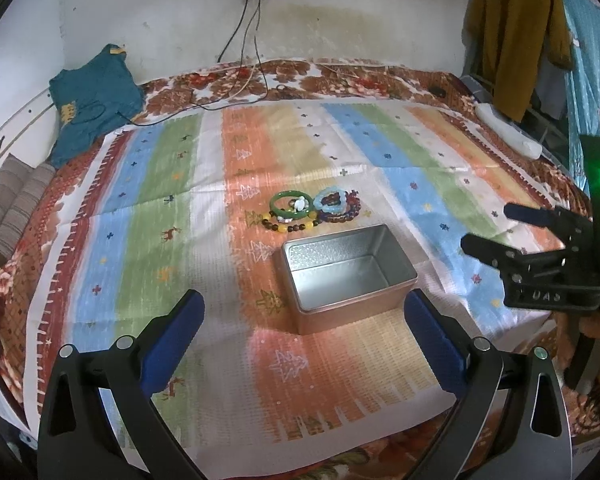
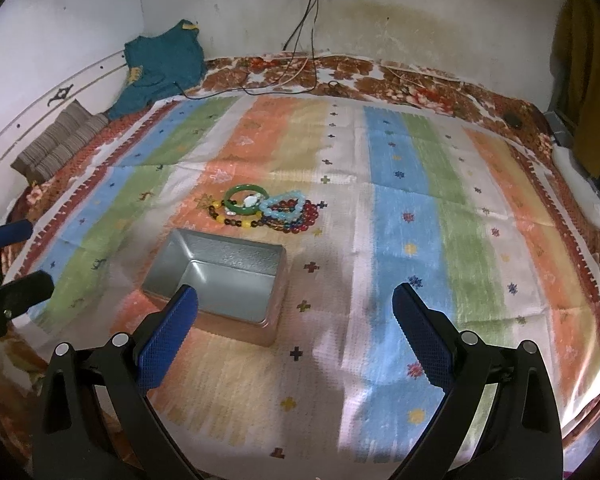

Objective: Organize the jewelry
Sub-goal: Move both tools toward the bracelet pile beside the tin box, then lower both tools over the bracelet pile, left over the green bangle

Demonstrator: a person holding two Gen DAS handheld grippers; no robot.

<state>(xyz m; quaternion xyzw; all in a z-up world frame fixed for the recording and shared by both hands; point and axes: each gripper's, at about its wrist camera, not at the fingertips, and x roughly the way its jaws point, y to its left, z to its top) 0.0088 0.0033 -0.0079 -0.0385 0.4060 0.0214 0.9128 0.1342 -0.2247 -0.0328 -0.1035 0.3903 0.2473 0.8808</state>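
An open silver tin box [image 1: 396, 292] [image 2: 172, 254] sits empty on the striped cloth. Just beyond it lies a pile of jewelry: a green bangle [image 1: 278, 210] [image 2: 236, 192], a light blue bead bracelet [image 1: 320, 202] [image 2: 278, 211], dark red beads [image 1: 354, 204] [image 2: 310, 216] and a yellow-and-brown bead string [image 1: 288, 226] [image 2: 236, 222]. My left gripper [image 1: 302, 308] is open and empty, hovering before the box. My right gripper [image 2: 296, 304] is open and empty, right of the box; it also shows in the left wrist view [image 1: 488, 230].
The striped cloth [image 1: 140, 208] [image 2: 420, 200] covers a floral bed. A teal garment [image 1: 92, 108] [image 2: 160, 68] and striped pillows [image 2: 56, 144] lie at the back left. Cables [image 1: 244, 80] run from a wall socket. A white power strip [image 1: 508, 130] lies at the right edge.
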